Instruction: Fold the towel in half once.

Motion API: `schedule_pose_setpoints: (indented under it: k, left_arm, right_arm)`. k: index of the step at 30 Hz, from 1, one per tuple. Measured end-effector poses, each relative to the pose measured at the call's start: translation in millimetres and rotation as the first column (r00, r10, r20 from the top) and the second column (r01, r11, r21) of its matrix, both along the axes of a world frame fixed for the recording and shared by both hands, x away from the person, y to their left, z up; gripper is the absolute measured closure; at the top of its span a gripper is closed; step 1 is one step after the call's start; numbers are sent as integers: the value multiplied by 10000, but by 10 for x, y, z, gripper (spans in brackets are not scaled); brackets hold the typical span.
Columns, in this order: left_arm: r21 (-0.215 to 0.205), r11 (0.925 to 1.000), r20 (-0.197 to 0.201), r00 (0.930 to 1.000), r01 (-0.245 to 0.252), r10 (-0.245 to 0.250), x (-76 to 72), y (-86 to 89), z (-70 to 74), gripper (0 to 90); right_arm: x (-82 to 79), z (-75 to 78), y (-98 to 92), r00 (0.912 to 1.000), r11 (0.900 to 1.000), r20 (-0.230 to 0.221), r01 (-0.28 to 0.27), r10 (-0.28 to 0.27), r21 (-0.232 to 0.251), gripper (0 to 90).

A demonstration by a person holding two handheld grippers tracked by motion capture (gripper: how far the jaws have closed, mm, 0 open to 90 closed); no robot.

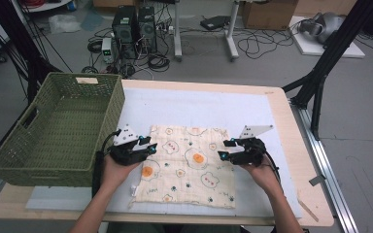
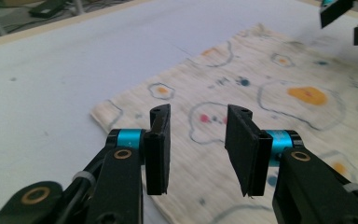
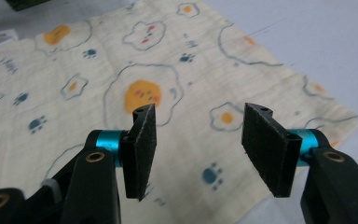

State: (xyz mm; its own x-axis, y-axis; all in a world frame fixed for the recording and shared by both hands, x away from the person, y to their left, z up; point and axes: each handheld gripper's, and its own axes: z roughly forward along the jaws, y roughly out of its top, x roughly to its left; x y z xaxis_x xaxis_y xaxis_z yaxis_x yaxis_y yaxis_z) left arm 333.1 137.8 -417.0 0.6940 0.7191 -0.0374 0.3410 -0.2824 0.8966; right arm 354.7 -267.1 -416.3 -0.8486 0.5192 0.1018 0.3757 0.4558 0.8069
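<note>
On the table, cream cloth (image 1: pixel 187 165) (fried-egg print) lying flat, both tools gaping, empty.

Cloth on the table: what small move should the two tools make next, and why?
Probably lower both tools onto the cloth's side edges to pinch them. The cloth lies flat; the left tool and right tool hover over opposite edges, jaws apart with nothing between them.

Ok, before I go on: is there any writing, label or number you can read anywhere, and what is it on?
Nothing legible.
Cloth label: small white tag at its edge with dark print, too blurred to read.
Cloth print: a scribbled mark like handwriting, unreadable.
Basket tag: pale, no text visible.
</note>
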Motion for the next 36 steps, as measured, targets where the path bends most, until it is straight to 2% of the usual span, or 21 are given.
schedule_pose_setpoints:
  k: [2, 4, 7, 9, 13, 15, 17, 20, 22, 25, 26, 29, 34, 36]
  left_arm:
    - [166, 9996, -54, 9997, -231, 232, 88, -18, -11, 623]
    - [155, 9983, -215, 9981, -567, 570, 198, -15, -58, 636]
    - [503, 9950, -641, 9940, -860, 892, 310, -6, -157, 654]
    - [742, 9924, -869, 9907, -985, 1048, 358, -7, -220, 653]
    - [1069, 9879, -1037, 9869, -1123, 1234, 413, -48, -303, 652]
    - [1444, 9835, -1223, 9844, -1086, 1267, 444, -72, -329, 657]
    - [1450, 9827, -1277, 9827, -1151, 1339, 464, -82, -336, 672]
    - [1685, 9809, -1198, 9857, -972, 1182, 475, -120, -322, 793]
    - [1568, 9831, -1224, 9859, -946, 1144, 481, -119, -330, 853]
    - [1527, 9834, -1241, 9853, -978, 1172, 480, -98, -323, 870]
    - [1552, 9829, -1187, 9859, -989, 1179, 473, -82, -310, 872]
    - [1160, 9871, -1058, 9868, -1102, 1226, 449, -34, -255, 872]
    - [834, 9904, -609, 9914, -1104, 1157, 351, 7, -136, 873]
    - [697, 9923, -464, 9933, -1022, 1056, 291, 19, -100, 873]
  right_arm:
    - [106, 21, 1, 9997, 9997, 117, 201, -200, -112, 476]
    - [186, 18, -8, 9992, 9991, 29, 404, -404, -146, 480]
    - [307, -43, -47, 9965, 9958, -33, 833, -835, -377, 505]
    - [362, -111, -67, 9944, 9931, -250, 1008, -1024, -603, 508]
    - [425, -197, -73, 9899, 9867, -279, 1358, -1387, -894, 548]
    - [444, -226, -70, 9871, 9827, -244, 1550, -1582, -1012, 566]
    - [464, -272, -49, 9855, 9785, -334, 1610, -1665, -1291, 580]
    - [467, -277, -43, 9841, 9763, -252, 1709, -1757, -1324, 673]
    - [461, -280, -31, 9836, 9757, -227, 1743, -1788, -1329, 768]
    - [466, -283, -30, 9860, 9797, -353, 1572, -1627, -1246, 880]
    - [468, -284, -30, 9865, 9809, -407, 1524, -1583, -1207, 885]
    - [453, -252, -46, 9894, 9861, -452, 1332, -1382, -989, 889]
    - [333, -60, -156, 9916, 9917, -180, 1278, -1281, -162, 889]
    - [262, 5, -189, 9923, 9924, -159, 1232, -1232, -10, 889]
